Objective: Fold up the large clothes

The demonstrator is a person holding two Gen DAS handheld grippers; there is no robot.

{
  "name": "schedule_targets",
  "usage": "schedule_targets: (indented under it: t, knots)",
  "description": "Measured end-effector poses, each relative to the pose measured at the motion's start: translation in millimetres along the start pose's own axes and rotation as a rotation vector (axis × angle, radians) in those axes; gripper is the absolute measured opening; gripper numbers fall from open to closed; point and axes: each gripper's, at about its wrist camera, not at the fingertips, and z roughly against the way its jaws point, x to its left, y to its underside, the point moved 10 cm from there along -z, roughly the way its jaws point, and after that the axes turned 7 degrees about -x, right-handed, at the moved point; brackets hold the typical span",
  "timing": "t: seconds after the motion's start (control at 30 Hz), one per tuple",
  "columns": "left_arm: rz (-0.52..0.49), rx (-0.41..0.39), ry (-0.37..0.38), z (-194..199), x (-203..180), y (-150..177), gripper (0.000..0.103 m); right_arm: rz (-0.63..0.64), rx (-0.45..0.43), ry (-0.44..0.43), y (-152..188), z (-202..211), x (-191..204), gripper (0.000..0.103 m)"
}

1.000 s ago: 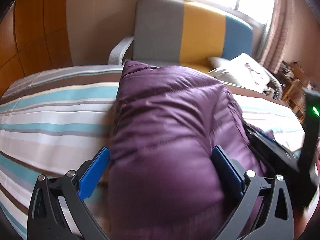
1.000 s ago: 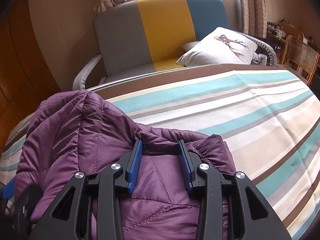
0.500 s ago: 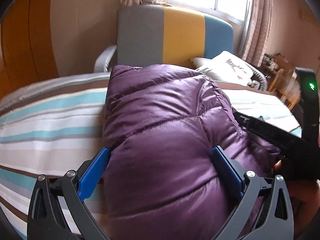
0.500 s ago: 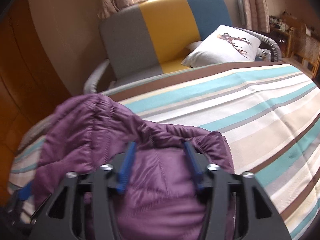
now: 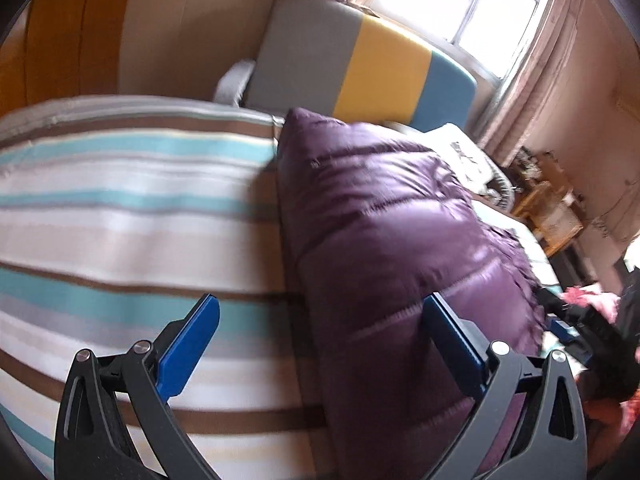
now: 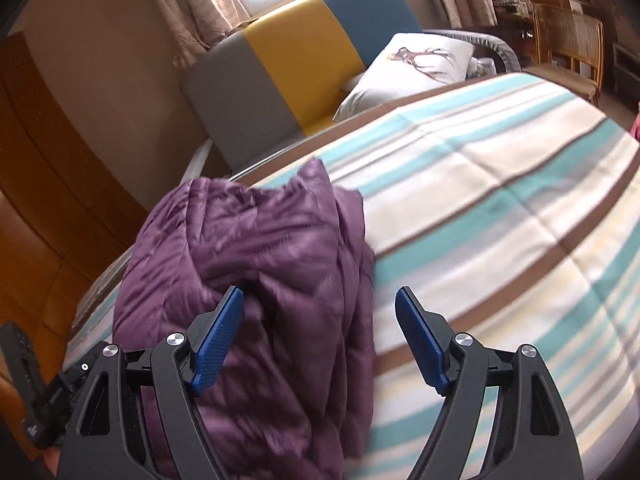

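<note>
A purple quilted jacket [image 5: 392, 240] lies bunched lengthwise on the striped bed [image 5: 120, 216]. My left gripper [image 5: 320, 344] is open wide. Its left pad hangs over bare bedspread and its right pad stands in front of the jacket's near end, gripping nothing. In the right wrist view the jacket [image 6: 272, 264] sits left of centre. My right gripper [image 6: 320, 340] has its jaws opening: the jacket's right edge lies loose between them, the left pad is beside a fold, and the right pad is over the bed [image 6: 500, 200].
A grey, yellow and blue sofa [image 6: 304, 76] stands behind the bed with a white deer-print pillow [image 6: 412, 64] on it. A rattan chair [image 6: 568, 44] is at the far right, wooden panelling [image 6: 48, 184] at the left. Striped bedspread stretches right of the jacket.
The right gripper's jaws have spread apart and let go of the jacket fold they pinched. The left gripper has slid left off the jacket and the right one has drifted right.
</note>
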Motion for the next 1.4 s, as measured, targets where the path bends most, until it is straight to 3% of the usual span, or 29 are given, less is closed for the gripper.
schedule_targets:
  t: [0.27,0.37,0.6,0.8,0.93,1.03,1.1,1.4]
  knots:
    - [0.004,0.072,0.14,-3,-22,5,0.101,-0.076,0.073,-0.04,11,-15,-6,0.081]
    - [-0.04,0.153,0.112,-20,-27,7,0.101,-0.075,0.101,-0.043,12,-24,-7,0.082]
    - [0.001,0.213,0.154,-35,-32,14,0.101,-0.113,0.174,-0.116,21,-46,-10,0.082]
    - [0.008,0.254,0.225,-42,-43,30,0.099,-0.201,0.185,-0.242,29,-52,-7,0.058]
    - [-0.092,0.21,0.198,-36,-57,30,0.084,-0.175,0.163,-0.263,28,-49,0,0.042]
    - [-0.147,0.181,0.185,-29,-65,25,0.072,-0.144,0.129,-0.268,26,-38,5,0.035]
    - [-0.196,0.156,0.172,-24,-70,22,0.066,-0.122,0.103,-0.263,25,-32,10,0.034]
    - [-0.284,0.063,0.129,-2,-78,1,0.059,-0.104,0.042,-0.261,30,-13,27,0.034]
